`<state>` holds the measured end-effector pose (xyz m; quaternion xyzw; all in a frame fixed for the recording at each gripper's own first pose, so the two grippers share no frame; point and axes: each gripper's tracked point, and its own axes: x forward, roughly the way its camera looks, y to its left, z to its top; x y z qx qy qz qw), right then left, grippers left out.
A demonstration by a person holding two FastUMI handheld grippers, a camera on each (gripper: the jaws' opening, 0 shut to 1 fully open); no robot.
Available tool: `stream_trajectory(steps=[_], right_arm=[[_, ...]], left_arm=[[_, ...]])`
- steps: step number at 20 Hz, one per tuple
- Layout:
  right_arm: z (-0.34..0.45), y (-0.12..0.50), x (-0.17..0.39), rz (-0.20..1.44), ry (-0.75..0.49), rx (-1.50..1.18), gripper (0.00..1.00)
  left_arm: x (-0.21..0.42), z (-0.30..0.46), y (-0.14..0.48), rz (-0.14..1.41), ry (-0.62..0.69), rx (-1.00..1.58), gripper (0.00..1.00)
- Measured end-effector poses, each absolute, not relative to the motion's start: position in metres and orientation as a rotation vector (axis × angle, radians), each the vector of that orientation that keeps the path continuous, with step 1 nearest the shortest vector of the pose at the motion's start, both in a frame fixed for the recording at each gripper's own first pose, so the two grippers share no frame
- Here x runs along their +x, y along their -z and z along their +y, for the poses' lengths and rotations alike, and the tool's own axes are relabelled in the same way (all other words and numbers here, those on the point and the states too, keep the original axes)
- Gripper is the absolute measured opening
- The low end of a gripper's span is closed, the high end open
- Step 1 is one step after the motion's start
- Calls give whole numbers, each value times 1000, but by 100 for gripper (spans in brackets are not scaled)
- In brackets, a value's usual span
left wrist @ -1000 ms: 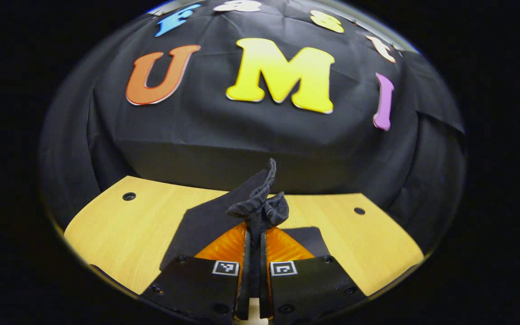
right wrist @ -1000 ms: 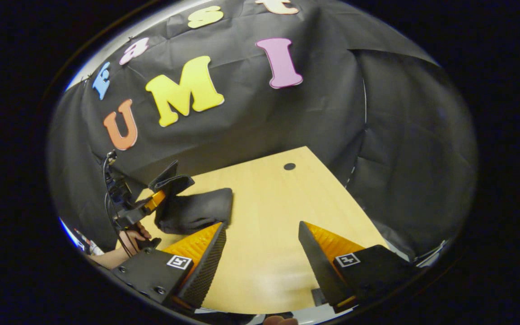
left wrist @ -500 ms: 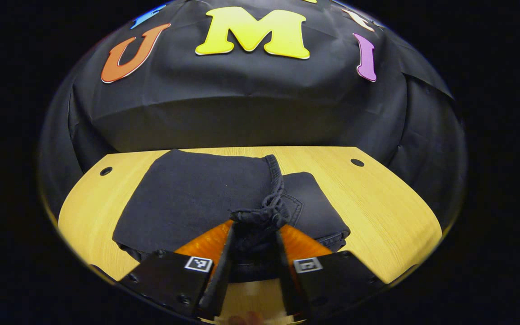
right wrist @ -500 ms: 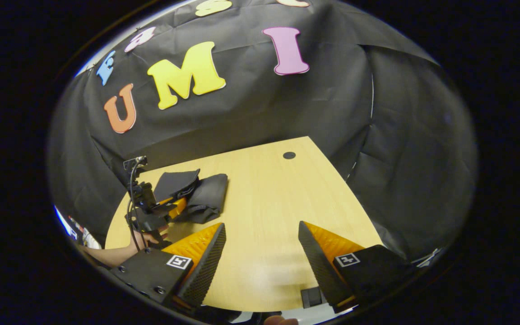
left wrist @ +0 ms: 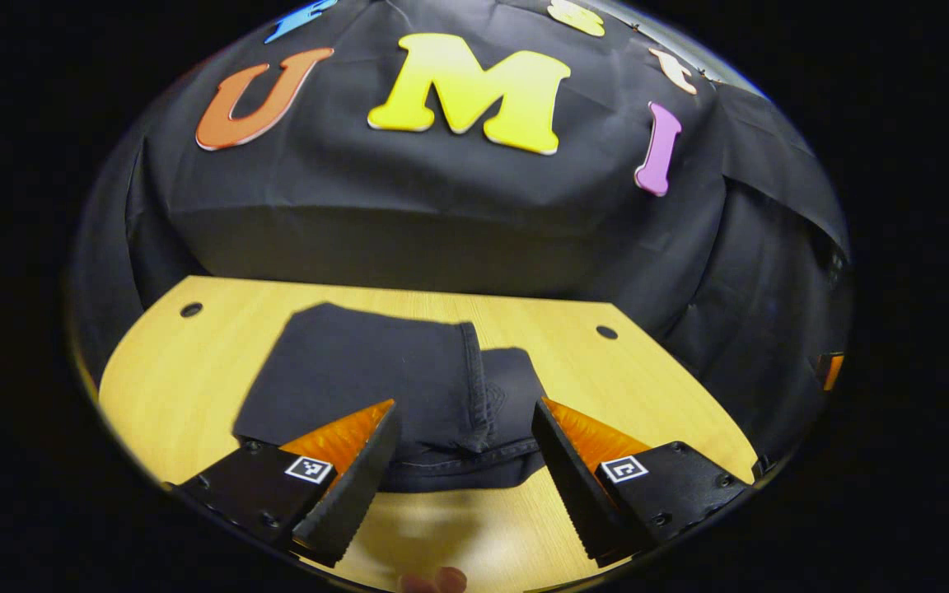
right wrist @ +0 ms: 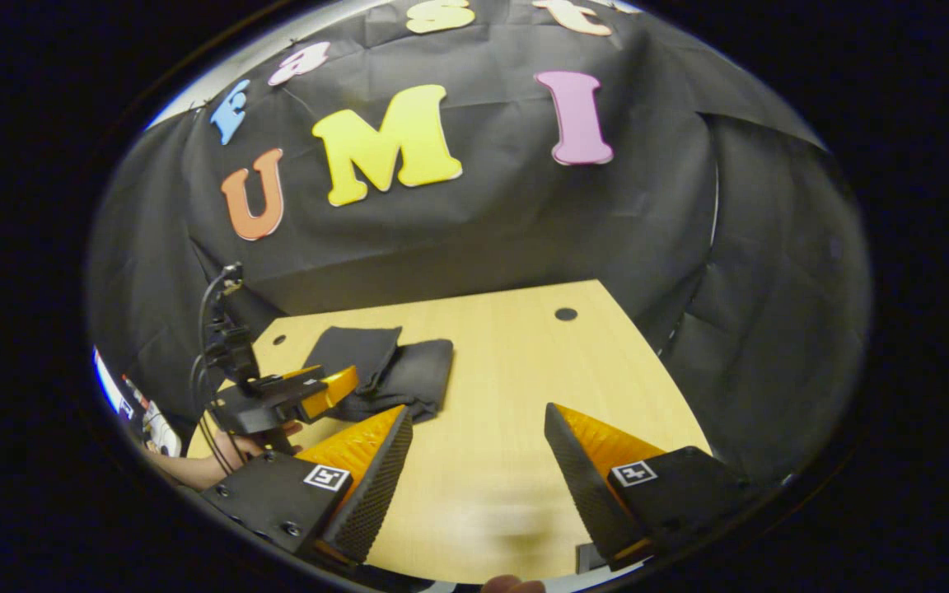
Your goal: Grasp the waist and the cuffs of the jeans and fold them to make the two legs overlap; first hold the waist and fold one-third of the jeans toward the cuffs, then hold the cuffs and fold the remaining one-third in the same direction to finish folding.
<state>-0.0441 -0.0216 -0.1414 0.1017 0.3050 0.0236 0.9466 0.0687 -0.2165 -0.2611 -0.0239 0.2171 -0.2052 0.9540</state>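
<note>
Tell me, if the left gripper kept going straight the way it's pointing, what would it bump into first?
Most likely the folded jeans: they lie on the table just ahead of the open left gripper. Depth is unclear.

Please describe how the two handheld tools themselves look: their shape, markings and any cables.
Each tool, left tool and right tool, has two wedge-shaped fingers with ribbed inner faces on black blocks, each block bearing a small square black-and-white marker. In the right gripper view, black cables loop above the left tool's body, which a hand grips.
</note>
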Motion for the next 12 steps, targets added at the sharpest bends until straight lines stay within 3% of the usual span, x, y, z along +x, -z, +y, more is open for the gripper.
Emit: stream_trajectory(steps=[3, 5, 6, 7, 12], right_arm=[[5, 115, -22, 530, -105, 166, 94], [27, 93, -8, 470, -138, 155, 99], [37, 83, -1, 438, -153, 152, 94], [46, 70, 6, 406, -160, 144, 99], [84, 15, 28, 212, -145, 85, 99]], left_arm=[[63, -184, 188, 322, 390, -49, 99], [59, -163, 141, 251, 369, -65, 98], [56, -152, 120, 219, 354, -70, 98], [51, -139, 100, 182, 338, -70, 98], [30, -74, 16, 34, 230, -50, 98]])
